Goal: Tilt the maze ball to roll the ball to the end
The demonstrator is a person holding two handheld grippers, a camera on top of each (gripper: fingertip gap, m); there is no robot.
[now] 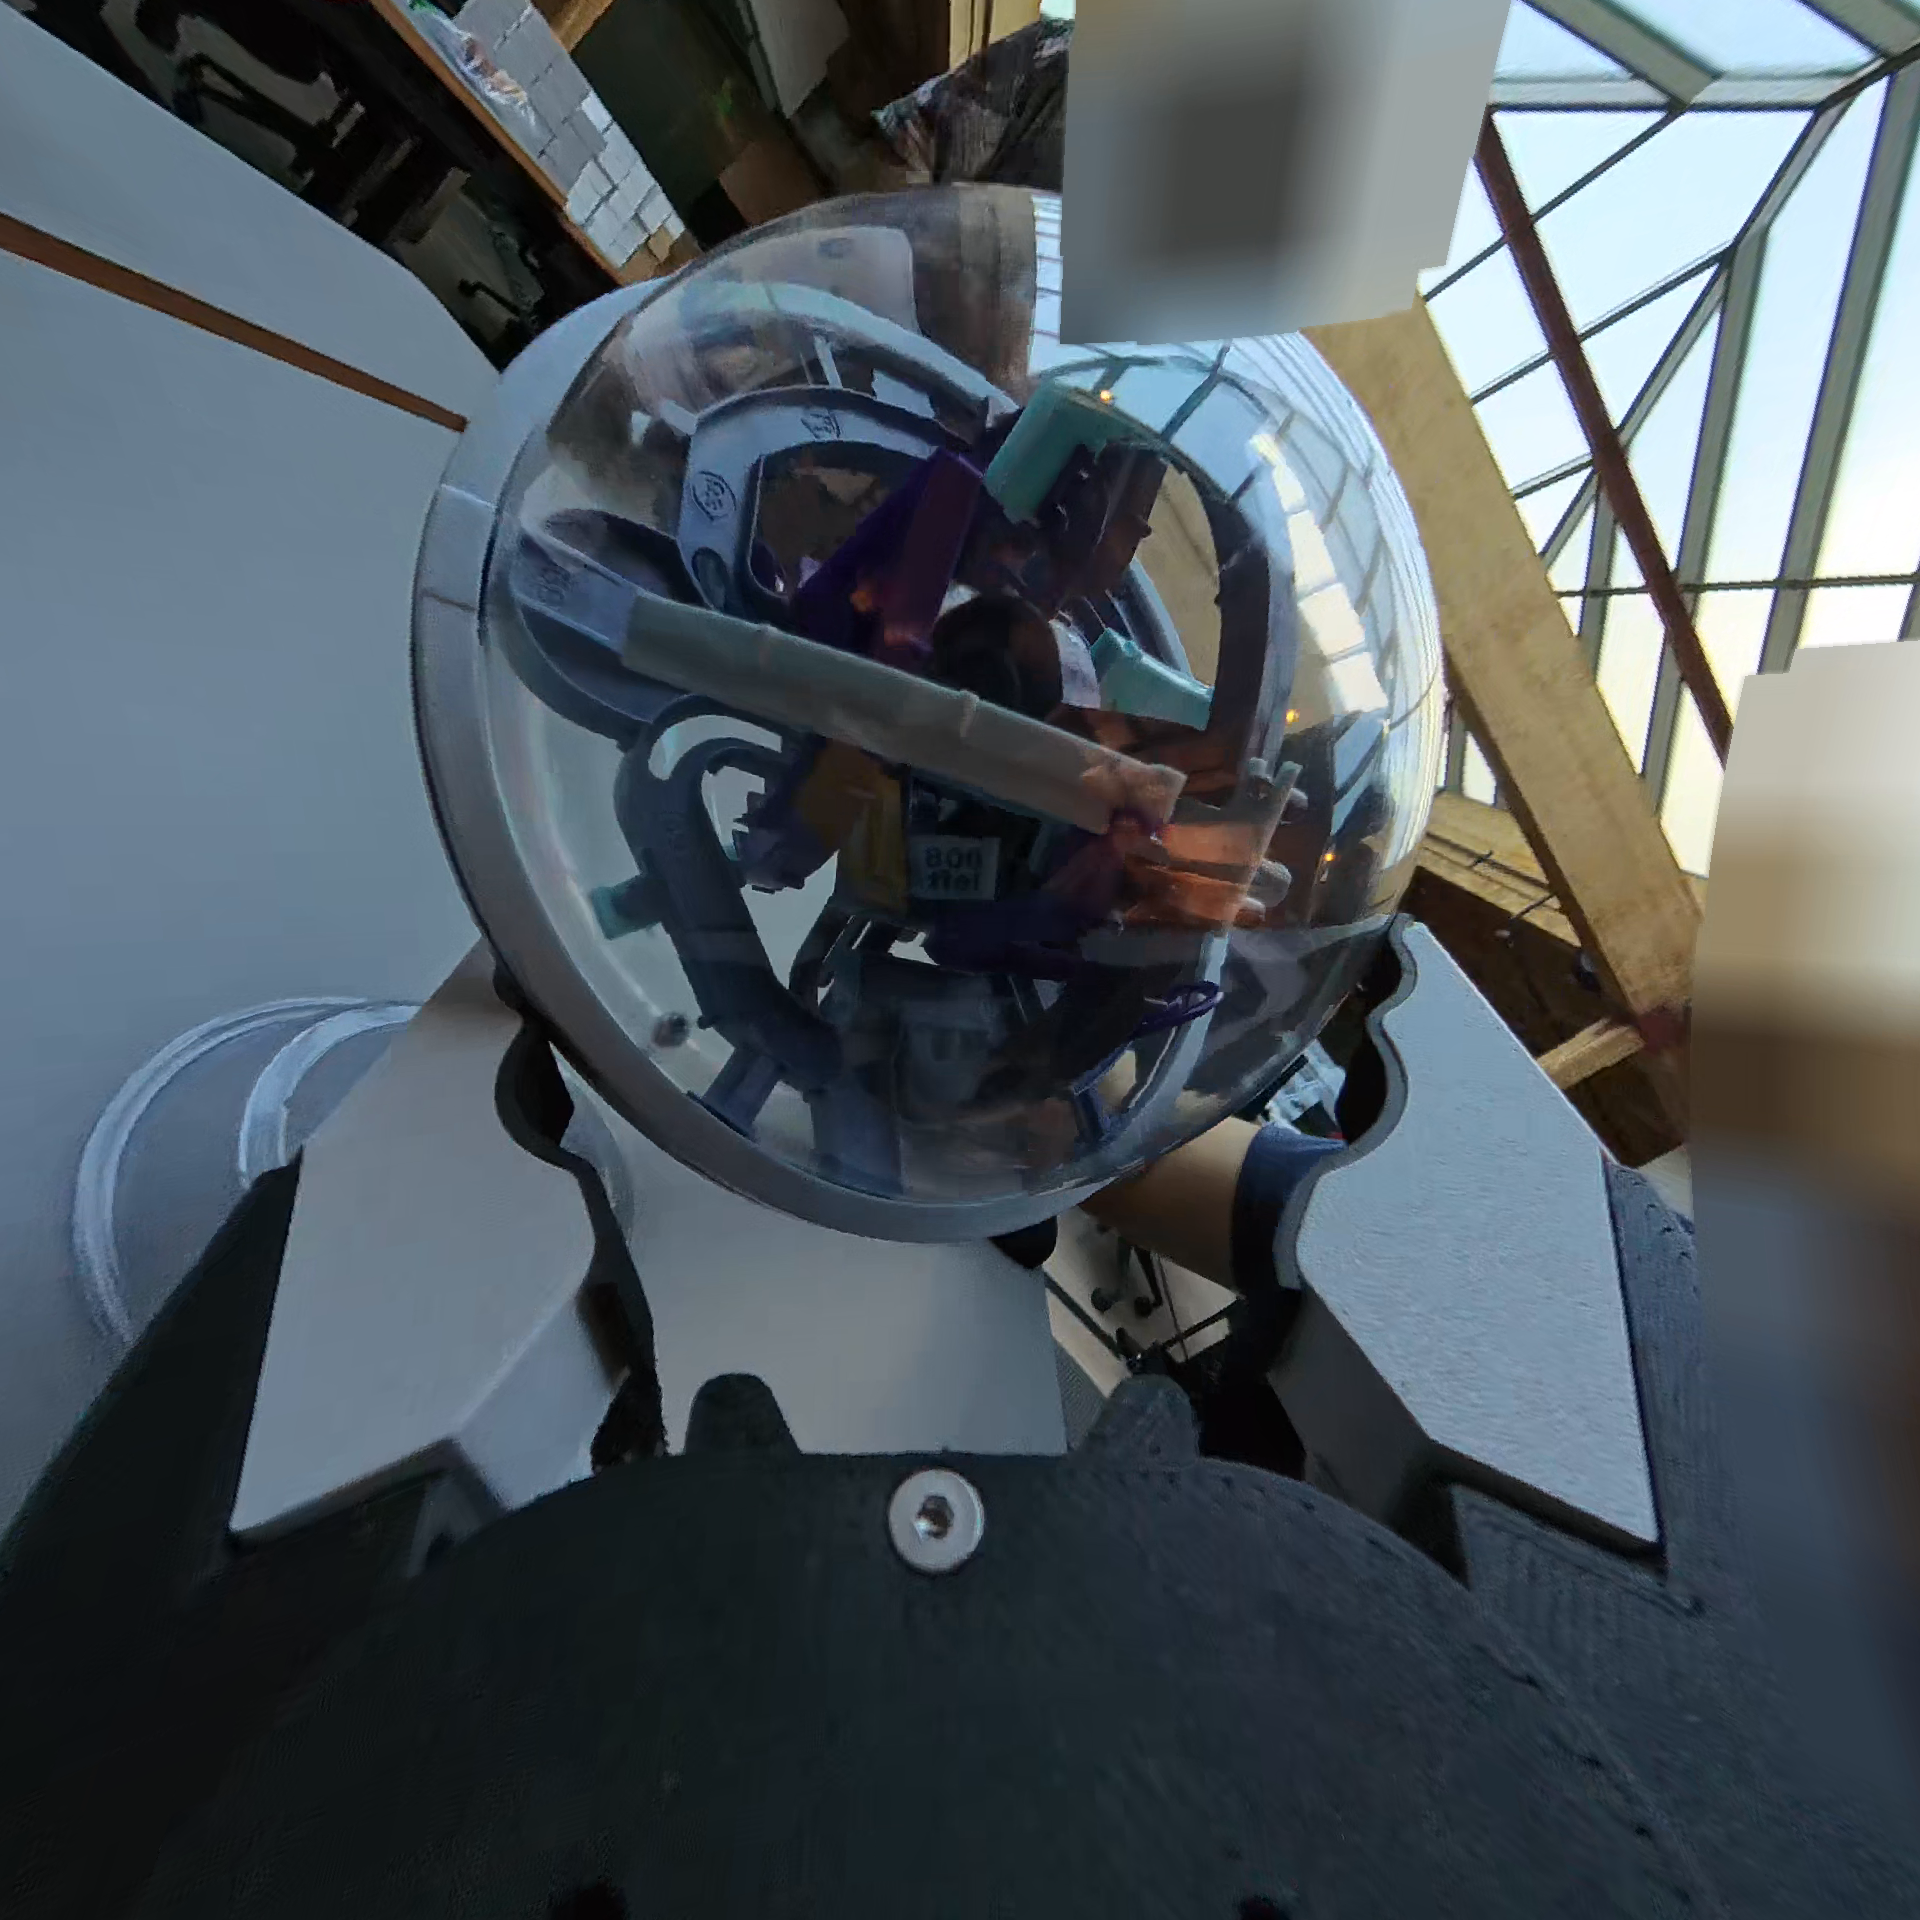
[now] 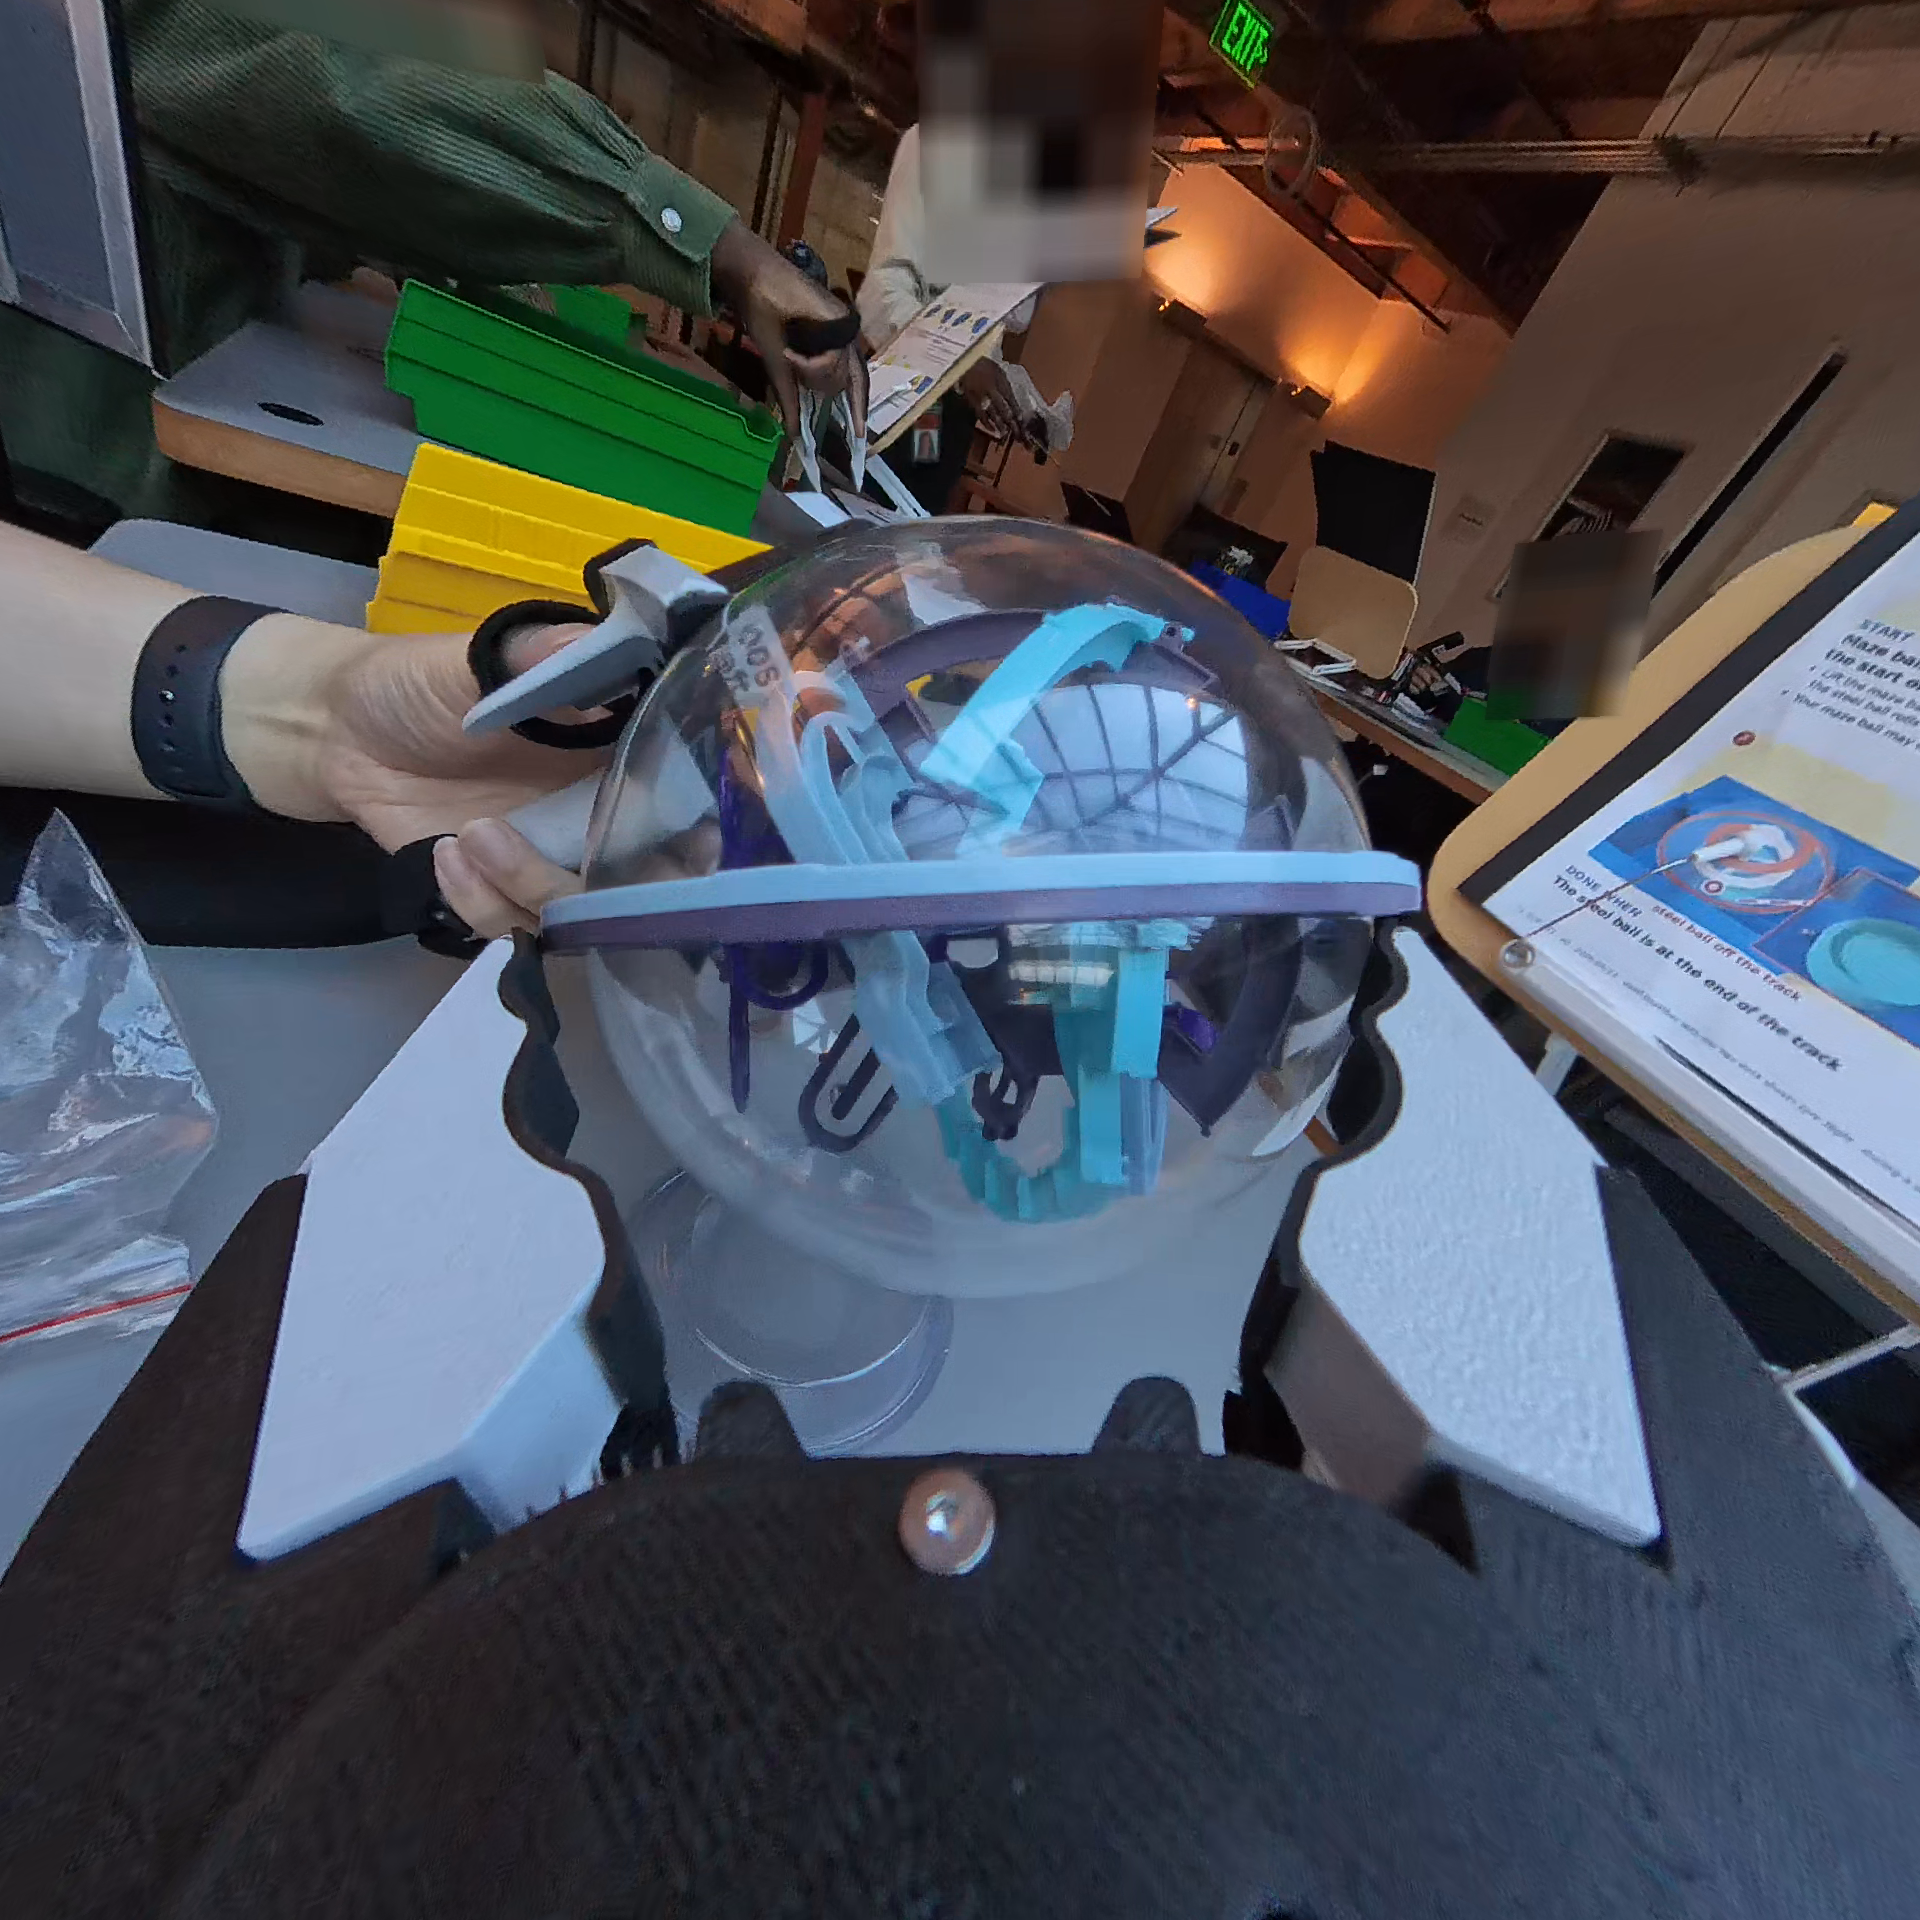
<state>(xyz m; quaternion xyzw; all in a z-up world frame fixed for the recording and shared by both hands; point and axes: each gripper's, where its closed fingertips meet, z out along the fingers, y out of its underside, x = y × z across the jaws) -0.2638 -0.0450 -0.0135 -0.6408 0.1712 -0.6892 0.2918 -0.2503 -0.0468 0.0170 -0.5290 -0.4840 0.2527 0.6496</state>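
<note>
You are in a big hall with timber beams [image 1: 1496,623] and a glazed roof [image 1: 1714,343] overhead, and other people at tables behind. Below you lies a pale grey table [image 2: 260,1039]. At its far side sit stacked green trays [image 2: 582,405] over yellow trays [image 2: 499,530], with a clear plastic bag [image 2: 83,1091] to your left and an instruction sheet on a propped board [image 2: 1745,904] to your right.

Both of your tools hold the maze ball [image 2: 977,904] up off the table, above a clear ring stand [image 2: 821,1340]. Your right gripper [image 2: 951,935] has its pale fingers clamped on opposite sides of the globe, at the level of the light blue band round its middle. Your left gripper [image 1: 956,997] does the same, its fingers pressed on the globe's lower part; in that view the band stands tilted.

The globe is a clear shell packed with pale blue, teal and dark purple tracks. A small steel ball [image 1: 670,1029] sits low inside, near the band, in the left wrist view; you cannot pick it out from the right.

Your left hand [image 2: 416,748], with a dark wristband [image 2: 192,696], is at the globe's left side.
</note>
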